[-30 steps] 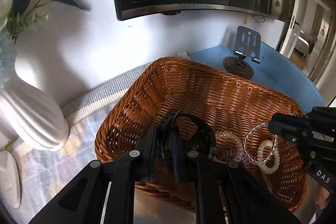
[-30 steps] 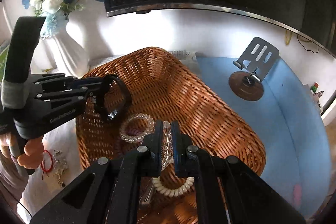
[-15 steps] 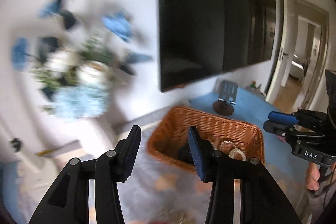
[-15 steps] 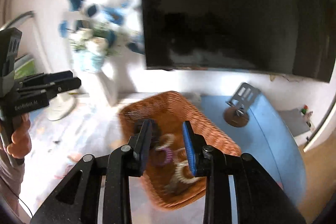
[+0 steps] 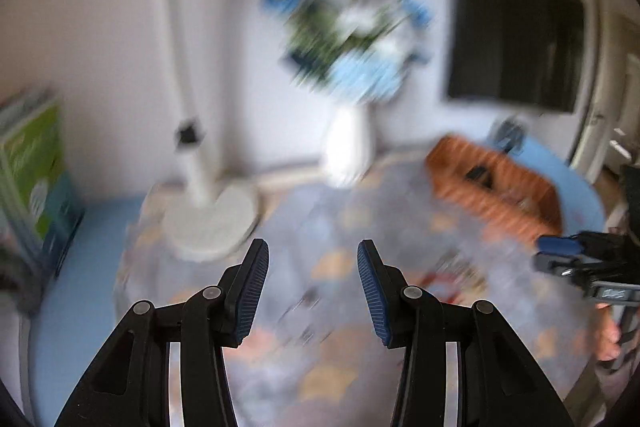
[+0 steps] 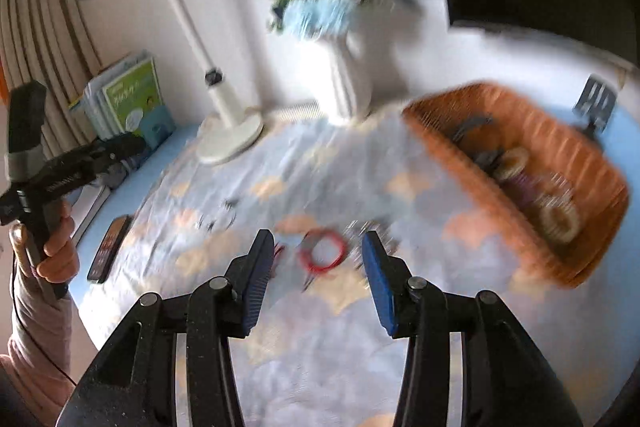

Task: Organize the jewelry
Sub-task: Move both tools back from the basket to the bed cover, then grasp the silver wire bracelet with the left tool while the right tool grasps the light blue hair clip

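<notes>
Left gripper (image 5: pixel 313 267) spread, empty, above patterned cloth (image 5: pixel 344 367). Right gripper (image 6: pixel 318 261) spread, empty, red ring (image 6: pixel 323 255) on cloth between fingers. Basket (image 6: pixel 560 251) right.

basket (image 6: pixel 576 151) orange-brown wicker | bracelet (image 6: pixel 322 254) red | cloth (image 6: pixel 328 339) pale blue, peach patches | vase (image 6: pixel 345 83) white | gripper pads (image 6: pixel 376 287) blue
</notes>
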{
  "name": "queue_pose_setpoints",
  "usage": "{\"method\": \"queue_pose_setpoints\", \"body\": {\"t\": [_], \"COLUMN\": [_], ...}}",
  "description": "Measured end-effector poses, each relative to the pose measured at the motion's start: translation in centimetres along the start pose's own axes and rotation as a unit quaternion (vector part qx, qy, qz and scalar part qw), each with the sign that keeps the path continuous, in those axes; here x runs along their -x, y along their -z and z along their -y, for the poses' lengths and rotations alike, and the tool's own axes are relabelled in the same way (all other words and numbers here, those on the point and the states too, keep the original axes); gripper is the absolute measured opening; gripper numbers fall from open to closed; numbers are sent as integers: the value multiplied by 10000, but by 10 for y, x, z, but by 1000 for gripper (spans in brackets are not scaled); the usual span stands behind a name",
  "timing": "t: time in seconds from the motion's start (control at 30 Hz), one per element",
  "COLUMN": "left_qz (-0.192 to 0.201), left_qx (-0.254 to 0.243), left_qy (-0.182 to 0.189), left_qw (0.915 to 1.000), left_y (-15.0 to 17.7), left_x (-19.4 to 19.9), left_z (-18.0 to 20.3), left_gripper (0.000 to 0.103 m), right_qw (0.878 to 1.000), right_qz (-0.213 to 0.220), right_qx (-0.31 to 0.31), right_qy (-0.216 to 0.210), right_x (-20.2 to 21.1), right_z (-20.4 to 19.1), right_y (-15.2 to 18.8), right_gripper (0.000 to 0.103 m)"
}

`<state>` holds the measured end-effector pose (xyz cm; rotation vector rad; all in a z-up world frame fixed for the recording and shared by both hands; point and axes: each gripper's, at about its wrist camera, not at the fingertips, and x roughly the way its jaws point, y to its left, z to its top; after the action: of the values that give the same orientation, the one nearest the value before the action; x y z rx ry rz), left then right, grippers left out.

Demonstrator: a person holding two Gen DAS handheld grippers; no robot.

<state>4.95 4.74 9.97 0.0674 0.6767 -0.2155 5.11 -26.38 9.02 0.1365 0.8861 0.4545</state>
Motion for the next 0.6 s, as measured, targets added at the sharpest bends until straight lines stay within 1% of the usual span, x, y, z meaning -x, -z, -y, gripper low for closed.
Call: {"method": "queue_pose_setpoints", "body": {"t": [0.07, 0.2, 0.27, 0.33, 0.37, 0.43, 0.6], "left_qz": [-296, -701, -881, -1319, -1426, -1514, -1612], "left_qx": [119, 193, 36, -259, -362, -719, -1045], "left_qy": [-29, -85, -76, 35, 24, 38, 155], "left_qw": [9995, 9973, 9961, 9909, 9891, 9859, 9813], "left_y": [19, 40, 45, 46, 46, 49, 47], "left_x": [-16, -50, -67, -94, -103, -117, -140], "left_z": [-15, -30, -31, -27, -26, -20, -7], "left_gripper": [48, 48, 48, 48, 48, 48, 48], "right_qw": [9998, 9991, 9987, 9983, 9980, 9976, 9962], "right_qz": [-181, -423, -506, -560, -596, -653, -815], "right_qx": [-42, -31, -8, 14, 11, -50, -198], "right_qy": [-76, 17, 82, 175, 217, 238, 229], "right_x": [-14, -26, -27, -27, -27, -27, -37], "right_z": [-5, -8, -8, -5, -2, 4, 14], "right_y": [7, 17, 22, 27, 30, 33, 39], "right_gripper": [49, 49, 49, 49, 49, 49, 49]}}
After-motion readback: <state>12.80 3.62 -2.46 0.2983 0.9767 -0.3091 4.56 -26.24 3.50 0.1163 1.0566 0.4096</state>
